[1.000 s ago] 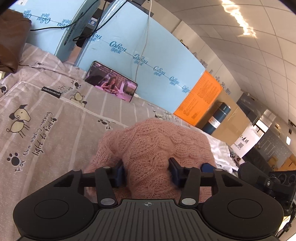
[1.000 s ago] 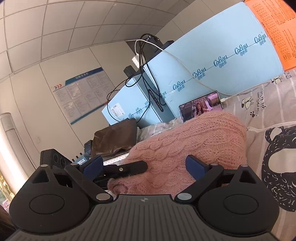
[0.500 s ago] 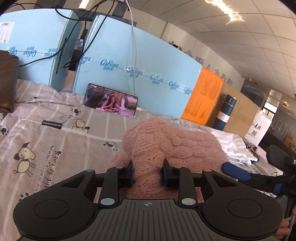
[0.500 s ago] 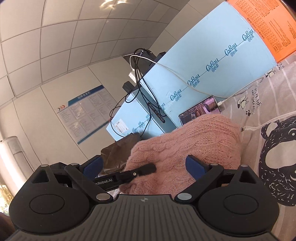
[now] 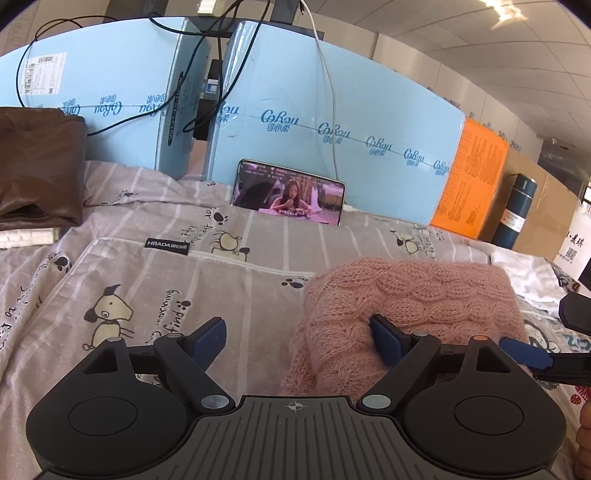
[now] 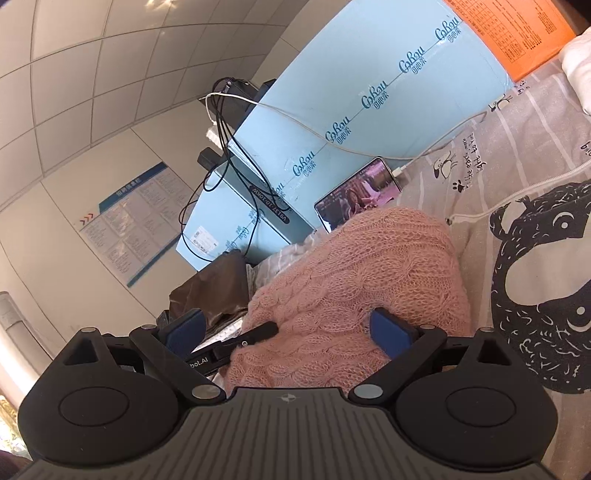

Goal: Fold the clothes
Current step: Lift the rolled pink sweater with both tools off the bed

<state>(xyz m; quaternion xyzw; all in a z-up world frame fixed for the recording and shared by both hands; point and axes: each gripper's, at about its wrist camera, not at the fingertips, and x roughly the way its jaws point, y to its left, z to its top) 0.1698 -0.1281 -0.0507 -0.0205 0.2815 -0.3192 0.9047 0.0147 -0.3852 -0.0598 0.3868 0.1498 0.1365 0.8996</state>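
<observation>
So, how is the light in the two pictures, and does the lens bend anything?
Left wrist view: soft daylight, the ceiling lamp blown out, the blue foam board bowed by the fisheye, the phone screen sharp. Right wrist view: tilted, ceiling tiles curved, a bright patch on top, the pink sweater evenly lit, no blur.

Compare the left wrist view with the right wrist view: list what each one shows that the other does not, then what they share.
Only the left wrist view shows the dark blue flask, the cardboard box behind it, the HBADA label on the bedding and the open left claw.

Only the right wrist view shows the wall notice board, the black cat print on the sheet and the open right claw.

Both show the pink knitted sweater folded on the bed, the phone playing a video, the light blue boxes, the orange sheet and the brown bundle.
</observation>
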